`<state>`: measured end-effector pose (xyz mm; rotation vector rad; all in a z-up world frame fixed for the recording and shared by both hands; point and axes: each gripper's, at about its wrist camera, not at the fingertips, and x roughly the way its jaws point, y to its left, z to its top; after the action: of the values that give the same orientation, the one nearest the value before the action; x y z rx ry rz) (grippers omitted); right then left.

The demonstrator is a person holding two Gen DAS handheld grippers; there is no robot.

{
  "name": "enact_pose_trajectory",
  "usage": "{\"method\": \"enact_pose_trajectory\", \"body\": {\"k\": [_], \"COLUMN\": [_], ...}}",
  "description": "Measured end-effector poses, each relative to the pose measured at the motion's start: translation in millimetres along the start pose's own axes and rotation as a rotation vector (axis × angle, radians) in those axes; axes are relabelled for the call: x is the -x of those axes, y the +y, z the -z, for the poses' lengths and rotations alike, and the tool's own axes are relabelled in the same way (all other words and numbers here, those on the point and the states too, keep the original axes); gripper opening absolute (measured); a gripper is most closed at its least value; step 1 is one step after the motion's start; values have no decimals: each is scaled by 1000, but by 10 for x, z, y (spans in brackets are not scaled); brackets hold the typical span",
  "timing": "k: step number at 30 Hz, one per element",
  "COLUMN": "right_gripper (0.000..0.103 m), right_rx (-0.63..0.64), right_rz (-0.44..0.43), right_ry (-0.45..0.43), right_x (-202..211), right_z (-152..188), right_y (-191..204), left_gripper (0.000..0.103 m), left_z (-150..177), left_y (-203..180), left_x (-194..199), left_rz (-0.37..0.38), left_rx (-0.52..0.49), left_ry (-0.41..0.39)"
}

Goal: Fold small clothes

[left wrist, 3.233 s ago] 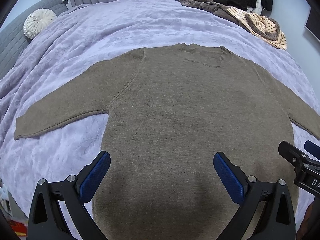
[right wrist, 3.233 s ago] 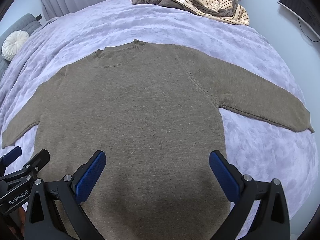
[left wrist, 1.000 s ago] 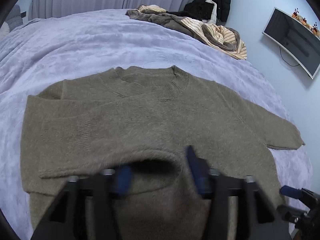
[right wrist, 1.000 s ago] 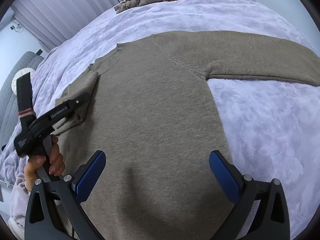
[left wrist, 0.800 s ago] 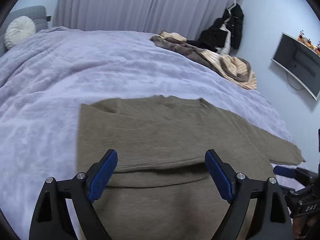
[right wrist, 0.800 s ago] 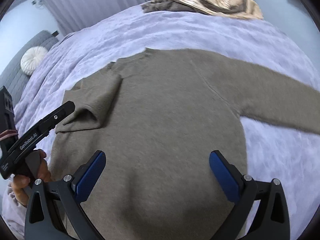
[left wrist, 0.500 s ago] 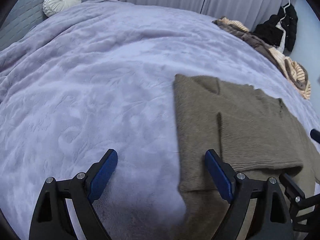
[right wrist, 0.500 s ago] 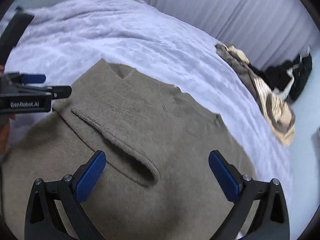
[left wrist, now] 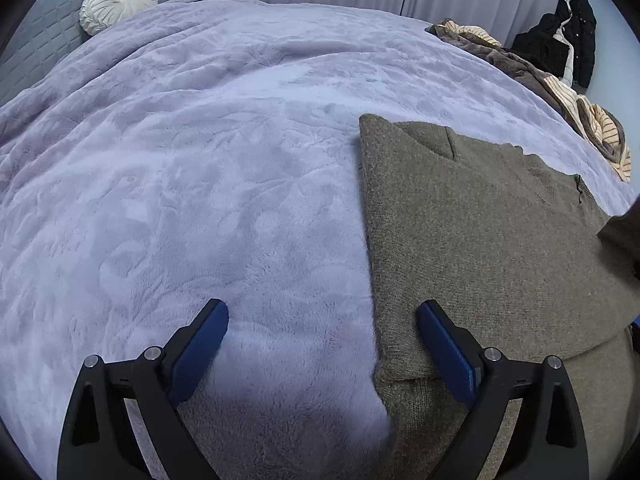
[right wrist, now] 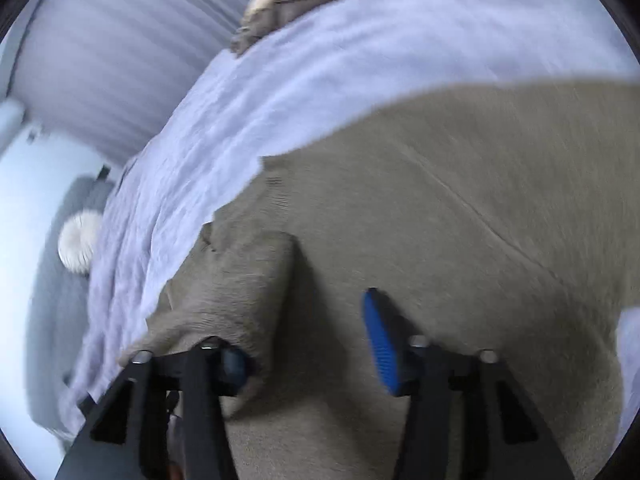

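My left gripper [left wrist: 322, 344], jaws opening and empty, straddles the olive sweater [left wrist: 480, 232]'s folded edge on the lilac blanket [left wrist: 180, 160]; my right gripper [right wrist: 308, 344] is closing on a raised sweater fold—blurred. Only the left view shows the black coat [left wrist: 560, 36]. No legible writing.

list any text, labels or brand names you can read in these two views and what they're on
None can be read in either view.
Sweater: no tag or label shows.
Left gripper and right gripper: no lettering shows on their black frames.
Clothes pile: stripes only, no words.
The right wrist view is blurred, so small print there would be lost anyway.
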<state>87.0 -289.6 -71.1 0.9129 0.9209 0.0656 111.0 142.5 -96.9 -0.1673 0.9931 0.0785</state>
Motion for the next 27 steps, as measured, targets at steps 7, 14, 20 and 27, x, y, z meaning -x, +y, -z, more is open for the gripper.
{"method": "enact_pose_trajectory", "body": {"k": [7,14,20,27], "right_gripper": [65,65,65,28], "right_rx": [-183,-21,117,81], "right_rz": [-41,-185,-300,-264], "right_ry": [-120,151,460,421], "right_x": [328,-79,-1026,-1623], "right_z": [68,532,1479,1681], "right_y": [-176,382,1283,1691], "left_gripper": [96,96,84,84], "left_z": [-20,-286,-411,-264], "left_y": [24,233,470,866], "left_x": [12,119,306,554], "left_rz": [14,121,151,114], "left_rx": [11,102,131,148], "left_ry": [11,35,17,-14]}}
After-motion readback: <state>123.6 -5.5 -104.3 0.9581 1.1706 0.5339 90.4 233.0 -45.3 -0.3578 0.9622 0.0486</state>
